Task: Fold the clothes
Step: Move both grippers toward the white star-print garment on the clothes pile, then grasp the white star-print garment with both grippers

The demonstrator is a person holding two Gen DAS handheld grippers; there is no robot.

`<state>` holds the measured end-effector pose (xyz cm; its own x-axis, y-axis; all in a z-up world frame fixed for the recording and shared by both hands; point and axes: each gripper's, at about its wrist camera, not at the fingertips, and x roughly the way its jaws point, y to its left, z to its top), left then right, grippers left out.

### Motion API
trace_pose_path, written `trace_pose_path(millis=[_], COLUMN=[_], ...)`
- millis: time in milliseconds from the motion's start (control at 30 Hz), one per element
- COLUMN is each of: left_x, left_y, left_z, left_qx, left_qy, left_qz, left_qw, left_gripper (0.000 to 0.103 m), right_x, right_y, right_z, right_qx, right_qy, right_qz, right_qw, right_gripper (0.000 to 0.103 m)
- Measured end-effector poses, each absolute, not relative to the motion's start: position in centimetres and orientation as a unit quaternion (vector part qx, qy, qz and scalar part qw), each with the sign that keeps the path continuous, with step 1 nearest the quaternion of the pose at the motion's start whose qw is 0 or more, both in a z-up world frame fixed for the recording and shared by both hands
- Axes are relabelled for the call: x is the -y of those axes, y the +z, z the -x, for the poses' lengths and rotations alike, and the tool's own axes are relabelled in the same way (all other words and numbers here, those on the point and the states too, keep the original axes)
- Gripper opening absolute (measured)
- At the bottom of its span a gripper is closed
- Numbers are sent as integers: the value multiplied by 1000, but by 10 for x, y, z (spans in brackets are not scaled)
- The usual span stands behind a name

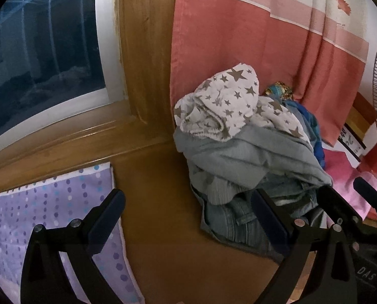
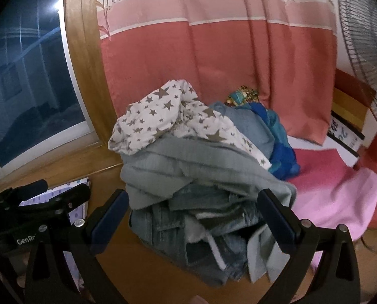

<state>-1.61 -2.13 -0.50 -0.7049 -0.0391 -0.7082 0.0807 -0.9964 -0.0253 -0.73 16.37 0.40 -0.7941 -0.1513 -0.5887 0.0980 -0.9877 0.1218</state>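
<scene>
Clothes pile (image 2: 201,177), white star cloth on grey and denim, sits on the wooden tabletop (image 2: 143,266); both hand-held grippers (image 1: 188,223) (image 2: 193,217) wide apart, empty. Grabbing low could drag several pieces together

Clothes pile (image 2: 198,177) on a wooden ledge (image 1: 158,202), curtain (image 2: 213,63) behind.
Cushion (image 1: 49,207) lies left of the pile, window (image 1: 41,63) behind it; a towel (image 2: 340,197) lies right, fan (image 2: 365,38) beyond.
</scene>
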Motion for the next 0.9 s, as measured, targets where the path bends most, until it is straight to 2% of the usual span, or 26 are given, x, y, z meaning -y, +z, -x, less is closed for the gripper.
trace_pose_path(millis=[333,600,700,900], left_x=[7,11,9,-2], left_y=[-7,3,5,-6], left_z=[47,101,120,153], left_qx=[-21,-20,-16,5], left_qy=[-922,-927,-929,-931], left_qz=[-383,-368,-363,-363], left_qw=[55,73,64,34], left_gripper=[101,101,101,101], right_x=[-177,-195,-198,-182], right_y=[1,-2,-6,-27], right_z=[51,117,144,185], right_qx=[27,26,32,-5], right_qy=[-943,-932,-927,-911], right_qz=[-318,-337,-344,-368], right_qw=[99,130,147,187], right_gripper=[103,103,103,103])
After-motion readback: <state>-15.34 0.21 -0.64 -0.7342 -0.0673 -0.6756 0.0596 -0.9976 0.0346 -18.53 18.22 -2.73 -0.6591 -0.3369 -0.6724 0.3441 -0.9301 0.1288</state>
